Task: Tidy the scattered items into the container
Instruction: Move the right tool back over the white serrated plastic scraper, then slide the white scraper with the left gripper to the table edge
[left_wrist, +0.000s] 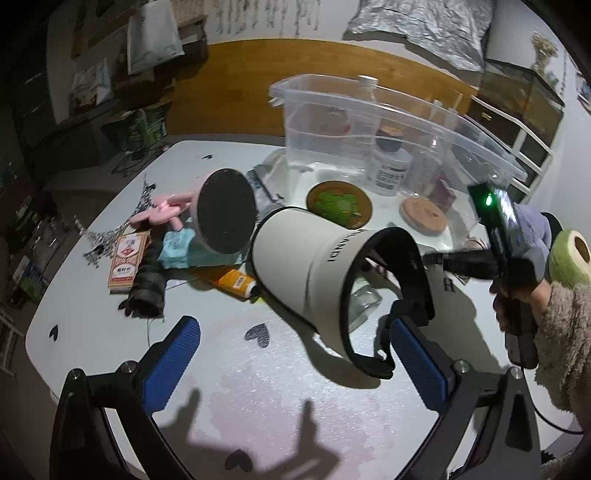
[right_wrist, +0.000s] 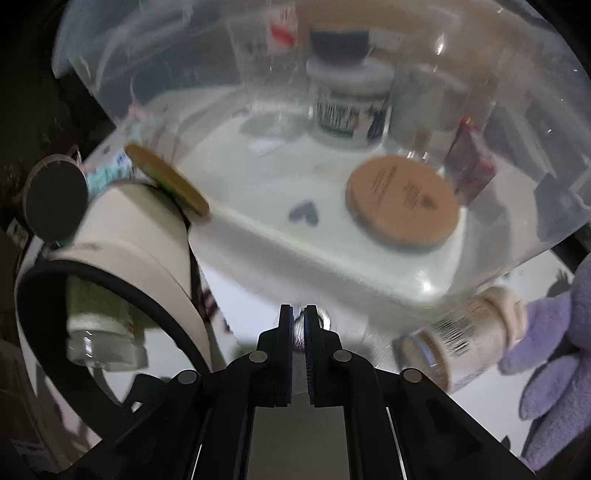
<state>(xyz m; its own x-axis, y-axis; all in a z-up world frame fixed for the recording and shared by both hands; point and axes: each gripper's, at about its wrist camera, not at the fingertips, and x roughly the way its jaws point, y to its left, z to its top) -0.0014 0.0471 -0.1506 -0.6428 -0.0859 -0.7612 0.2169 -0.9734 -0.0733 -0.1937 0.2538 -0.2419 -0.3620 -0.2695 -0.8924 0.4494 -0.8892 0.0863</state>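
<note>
My left gripper (left_wrist: 295, 362) is open low over the white table, its blue pads (left_wrist: 173, 362) wide apart and holding nothing. Just beyond it a white visor cap (left_wrist: 306, 258) lies on its side. The clear plastic container (left_wrist: 369, 122) stands at the back with a white bottle (left_wrist: 391, 162) and a red box inside. A hand holds my right gripper (right_wrist: 299, 325) at the container's near corner (right_wrist: 424, 288), jaws shut with a small shiny thing showing between the tips; I cannot tell what it is. A round wooden lid (right_wrist: 402, 203) shows through the wall.
Scattered on the table are a pink toy (left_wrist: 166, 210), a dark round can (left_wrist: 225, 210), an orange tube (left_wrist: 236, 282), a red card box (left_wrist: 127, 262) and a green-filled dish (left_wrist: 338, 203). A labelled bottle (right_wrist: 465, 339) lies beside a purple plush (right_wrist: 554, 350). A glass jar (right_wrist: 103, 332) sits under the visor.
</note>
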